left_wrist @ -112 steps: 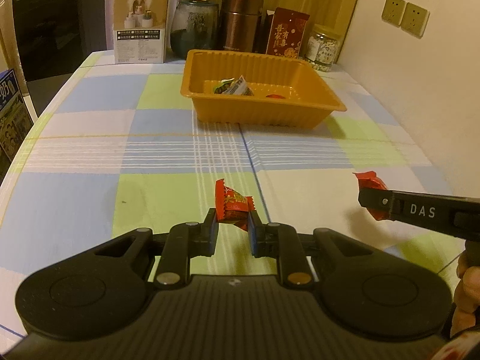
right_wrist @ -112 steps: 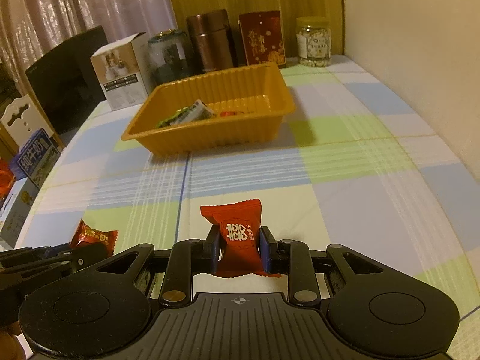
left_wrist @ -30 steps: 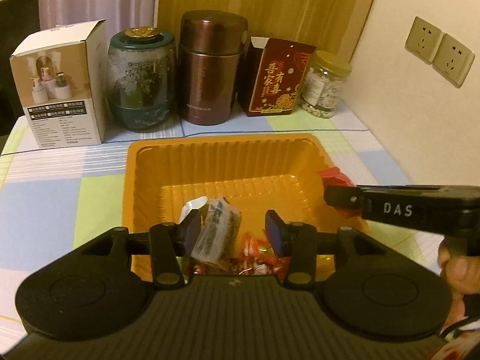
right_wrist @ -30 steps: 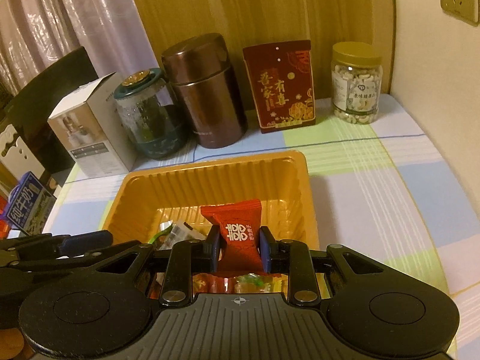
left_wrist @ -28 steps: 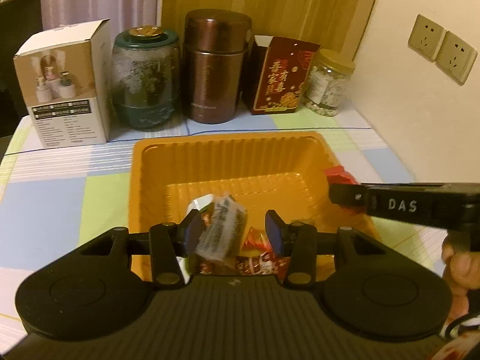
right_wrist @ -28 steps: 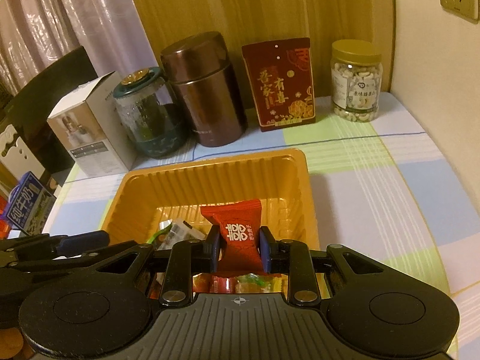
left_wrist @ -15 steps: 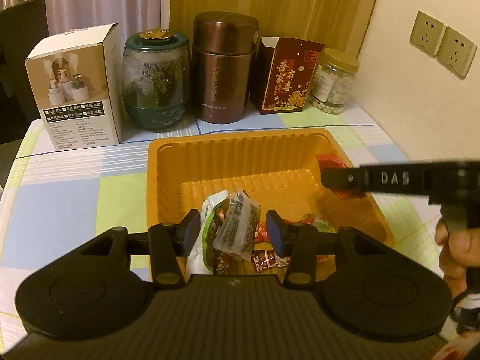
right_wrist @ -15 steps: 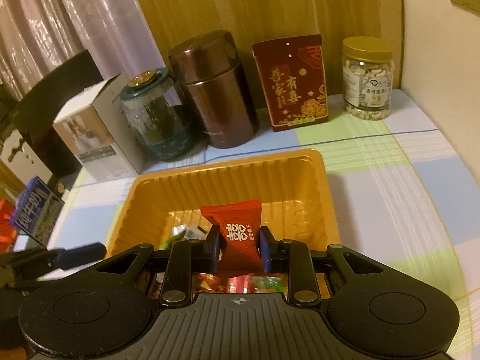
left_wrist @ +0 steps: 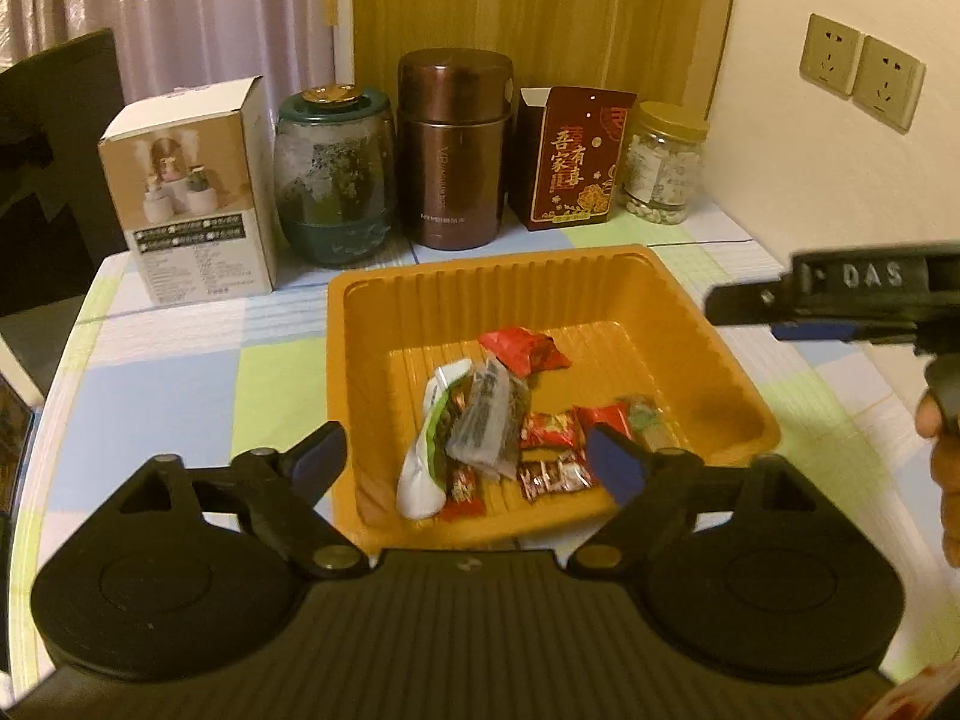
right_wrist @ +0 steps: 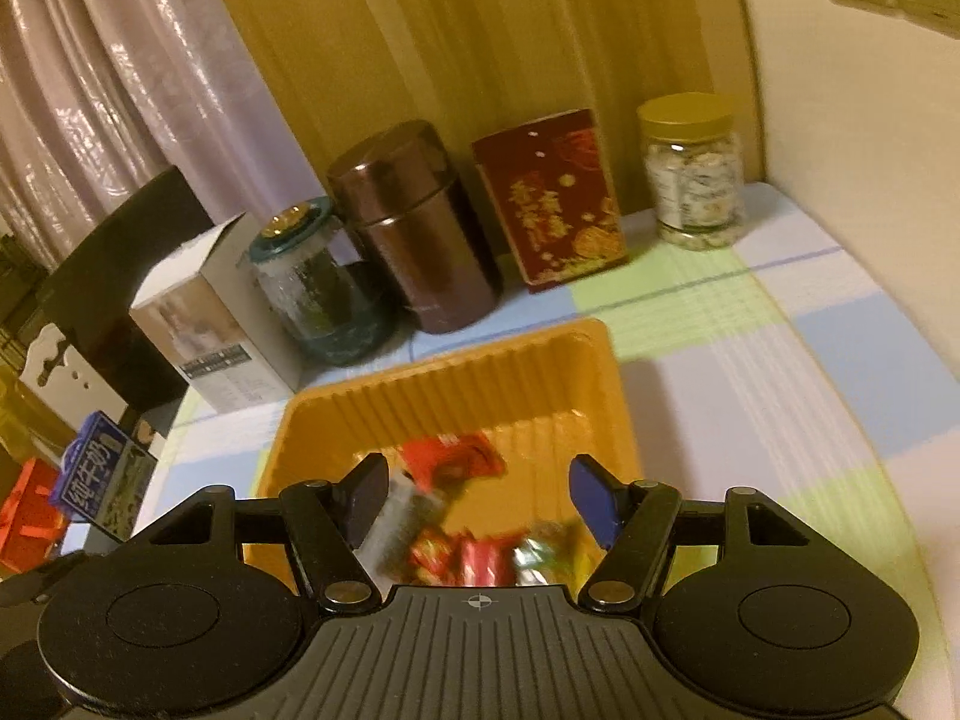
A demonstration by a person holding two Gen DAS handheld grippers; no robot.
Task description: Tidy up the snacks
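An orange plastic tray (left_wrist: 708, 330) sits mid-table and holds several wrapped snacks. A red candy packet (left_wrist: 522, 349) lies at the tray's back; it also shows in the right wrist view (right_wrist: 450, 459). A green-and-white packet (left_wrist: 432, 444) and small red candies (left_wrist: 549, 429) lie nearer. My left gripper (left_wrist: 468, 459) is open and empty above the tray's near edge. My right gripper (right_wrist: 477, 498) is open and empty above the tray (right_wrist: 456, 372). In the left wrist view the right gripper's fingers (left_wrist: 840, 300) hang beyond the tray's right rim.
Along the back stand a white box (left_wrist: 192, 198), a green-lidded glass jar (left_wrist: 333, 177), a brown canister (left_wrist: 456, 150), a red gift box (left_wrist: 573, 159) and a jar of nuts (left_wrist: 663, 165). A wall with sockets (left_wrist: 861, 72) runs along the right. A black chair (left_wrist: 54, 168) stands left.
My right gripper has opened and the red candy packet has dropped into the tray. My left gripper, open since earlier, has drawn back and opened wider. The right gripper has lifted away to the right.
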